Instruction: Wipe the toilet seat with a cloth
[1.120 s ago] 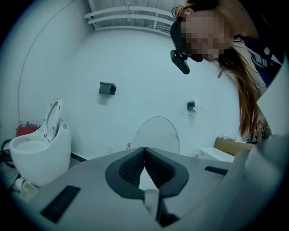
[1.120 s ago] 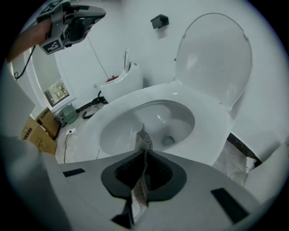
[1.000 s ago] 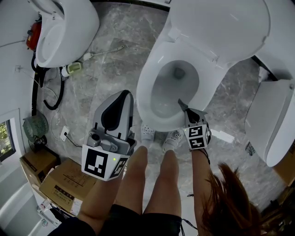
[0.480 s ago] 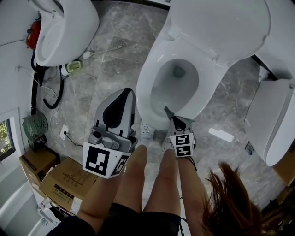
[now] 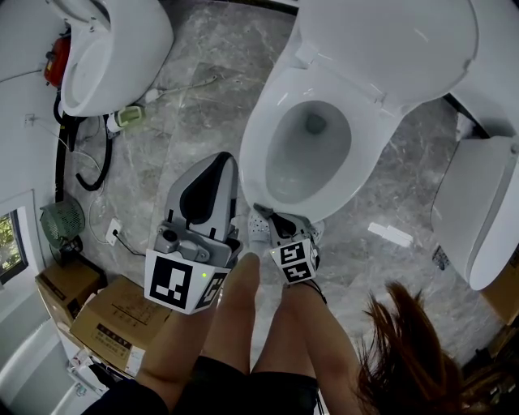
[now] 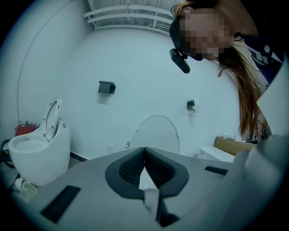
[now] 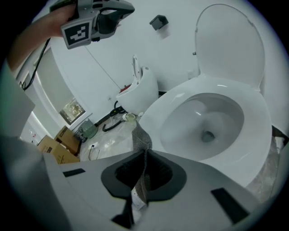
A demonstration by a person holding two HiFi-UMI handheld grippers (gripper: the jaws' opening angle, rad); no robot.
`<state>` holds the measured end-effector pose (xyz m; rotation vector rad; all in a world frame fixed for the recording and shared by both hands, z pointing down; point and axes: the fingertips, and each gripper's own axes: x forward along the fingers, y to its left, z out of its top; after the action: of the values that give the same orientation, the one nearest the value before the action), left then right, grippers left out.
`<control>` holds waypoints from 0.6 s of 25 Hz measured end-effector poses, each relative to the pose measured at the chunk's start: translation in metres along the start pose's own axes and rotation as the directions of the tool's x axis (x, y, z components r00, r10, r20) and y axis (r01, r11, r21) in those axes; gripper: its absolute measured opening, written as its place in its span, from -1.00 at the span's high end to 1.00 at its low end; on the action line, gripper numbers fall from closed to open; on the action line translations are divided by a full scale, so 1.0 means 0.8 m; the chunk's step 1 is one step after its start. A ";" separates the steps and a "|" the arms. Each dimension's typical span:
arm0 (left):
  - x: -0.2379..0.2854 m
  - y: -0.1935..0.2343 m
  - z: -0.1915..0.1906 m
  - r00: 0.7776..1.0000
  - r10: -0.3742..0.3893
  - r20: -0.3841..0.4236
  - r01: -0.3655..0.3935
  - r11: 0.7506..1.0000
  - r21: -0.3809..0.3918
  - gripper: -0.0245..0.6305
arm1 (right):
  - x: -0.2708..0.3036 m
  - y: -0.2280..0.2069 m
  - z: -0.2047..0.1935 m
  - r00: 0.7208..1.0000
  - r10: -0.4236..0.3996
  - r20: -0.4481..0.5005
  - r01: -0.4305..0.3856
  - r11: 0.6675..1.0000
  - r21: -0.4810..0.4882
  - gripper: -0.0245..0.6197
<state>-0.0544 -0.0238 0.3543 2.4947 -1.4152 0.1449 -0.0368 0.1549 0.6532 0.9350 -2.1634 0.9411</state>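
Note:
The white toilet seat point(image 5: 258, 138) rings the open bowl point(image 5: 306, 150), with its lid point(image 5: 389, 40) raised behind. My right gripper point(image 5: 268, 216) is at the seat's front rim, left of centre. It is shut on a grey cloth point(image 7: 141, 139) whose corner sticks out past the jaw tips towards the seat point(image 7: 156, 113). My left gripper point(image 5: 212, 174) hangs in the air left of the toilet, apart from it. Its jaws meet at the tips point(image 6: 144, 149) with nothing between them. It also shows in the right gripper view, high at the top left point(image 7: 118, 9).
A second toilet point(image 5: 113, 49) stands at the top left with cables and a small fan point(image 5: 61, 223) beside it. Cardboard boxes point(image 5: 97, 320) lie at the lower left. A white unit point(image 5: 478, 211) stands on the right. The person's legs and shoes point(image 5: 259, 231) are right before the bowl.
My right gripper has slid with the cloth along the front rim, from the right front round to the left of centre. The left gripper has stayed put.

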 end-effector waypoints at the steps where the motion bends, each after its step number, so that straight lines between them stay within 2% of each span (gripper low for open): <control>1: 0.000 0.000 -0.001 1.000 0.000 -0.001 0.000 1.000 -0.002 0.87 | -0.002 -0.004 0.000 1.000 0.004 -0.003 -0.004 1.000 -0.022 0.81; 7: -0.002 0.004 0.000 1.000 0.002 0.003 -0.002 1.000 -0.009 0.87 | -0.026 -0.071 -0.003 0.996 -0.085 -0.028 0.083 0.994 -0.071 0.81; 11: -0.004 0.010 0.003 1.000 0.007 0.011 -0.007 1.000 -0.008 0.87 | -0.042 -0.129 0.002 0.984 -0.174 -0.032 0.169 0.979 -0.118 0.81; 15: -0.008 0.019 0.004 1.000 0.019 0.017 -0.019 1.000 -0.014 0.87 | -0.053 -0.163 0.011 0.970 -0.239 -0.038 0.233 0.966 -0.115 0.81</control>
<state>-0.0708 -0.0270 0.3525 2.4775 -1.4420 0.1170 0.0875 0.0981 0.6648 1.0742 -1.9854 0.7151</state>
